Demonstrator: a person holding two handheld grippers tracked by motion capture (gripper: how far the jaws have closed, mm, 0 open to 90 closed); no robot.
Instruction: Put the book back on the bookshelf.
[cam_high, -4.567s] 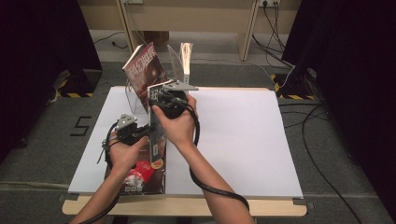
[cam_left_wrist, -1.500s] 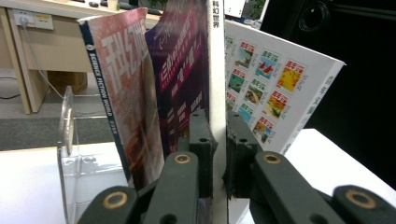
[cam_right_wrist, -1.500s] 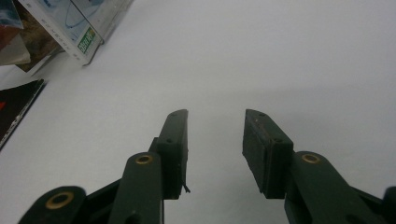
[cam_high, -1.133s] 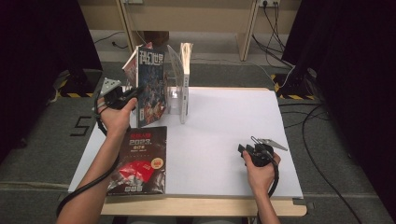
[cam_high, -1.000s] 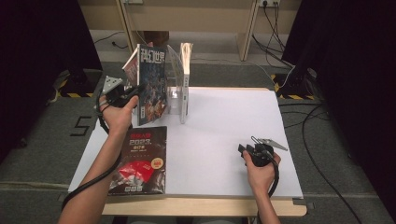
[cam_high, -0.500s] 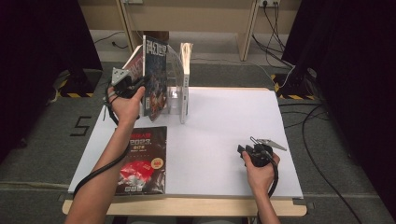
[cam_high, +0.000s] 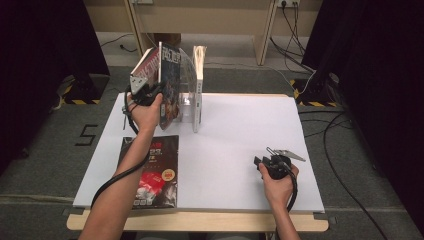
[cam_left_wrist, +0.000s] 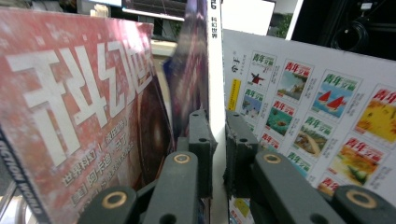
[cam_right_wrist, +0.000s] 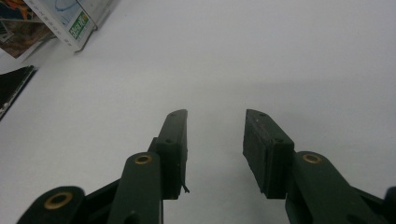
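My left gripper (cam_high: 150, 94) (cam_left_wrist: 217, 123) is shut on the white spine edge of a dark-covered magazine (cam_high: 170, 82) (cam_left_wrist: 212, 56), which it holds upright at the clear rack (cam_high: 188, 107) on the table's far left. A red magazine (cam_high: 146, 61) (cam_left_wrist: 79, 107) leans just left of it. On the other side, a white magazine (cam_high: 199, 75) with small pictures on its cover (cam_left_wrist: 317, 102) stands upright. My right gripper (cam_high: 261, 162) (cam_right_wrist: 215, 126) rests on the white table (cam_high: 240, 130) at the near right, open, with nothing between its fingers.
Another red and black magazine (cam_high: 152, 170) lies flat near the table's front left edge. A cable loops from each gripper along the forearms. Cables and dark curtains surround the table on the floor.
My left hand has carried the dark magazine right and slightly down, into the rack beside the red one, and turned it more edge-on. The right gripper has stayed in place.
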